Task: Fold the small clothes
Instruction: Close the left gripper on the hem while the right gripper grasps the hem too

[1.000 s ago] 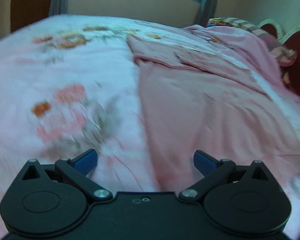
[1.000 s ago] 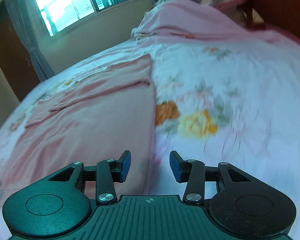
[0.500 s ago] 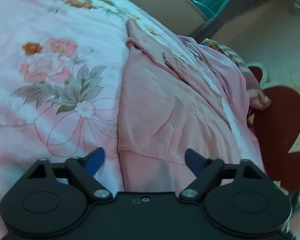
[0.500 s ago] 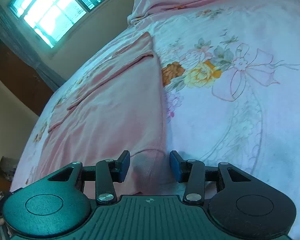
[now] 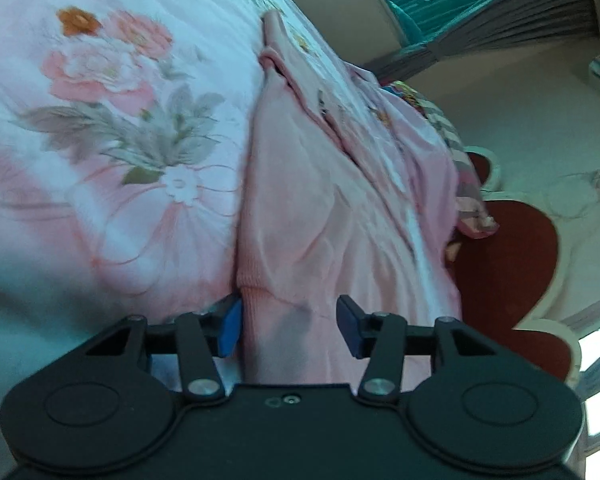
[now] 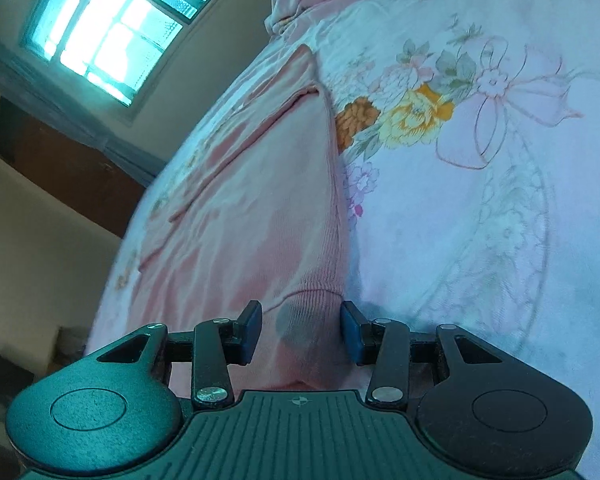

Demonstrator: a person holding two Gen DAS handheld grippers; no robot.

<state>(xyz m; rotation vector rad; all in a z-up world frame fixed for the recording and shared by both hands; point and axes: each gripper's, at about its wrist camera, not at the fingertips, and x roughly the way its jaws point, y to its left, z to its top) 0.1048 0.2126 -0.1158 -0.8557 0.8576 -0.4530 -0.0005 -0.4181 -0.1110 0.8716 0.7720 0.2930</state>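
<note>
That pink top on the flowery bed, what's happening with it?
A person holding two grippers is about to fold it. The pink top lies flat on the bedsheet. The left gripper has just been closing its jaws around one ribbed hem corner; the right gripper straddles the other. Neither is pinching yet.

We see a pink knit garment (image 5: 324, 216) lying flat on the bed, stretched away from us toward the far side. Its ribbed hem (image 6: 314, 308) is the nearest edge, with one corner in each view. A folded sleeve (image 6: 260, 120) lies across the upper part. The fabric shows soft creases but no bunching.
</note>
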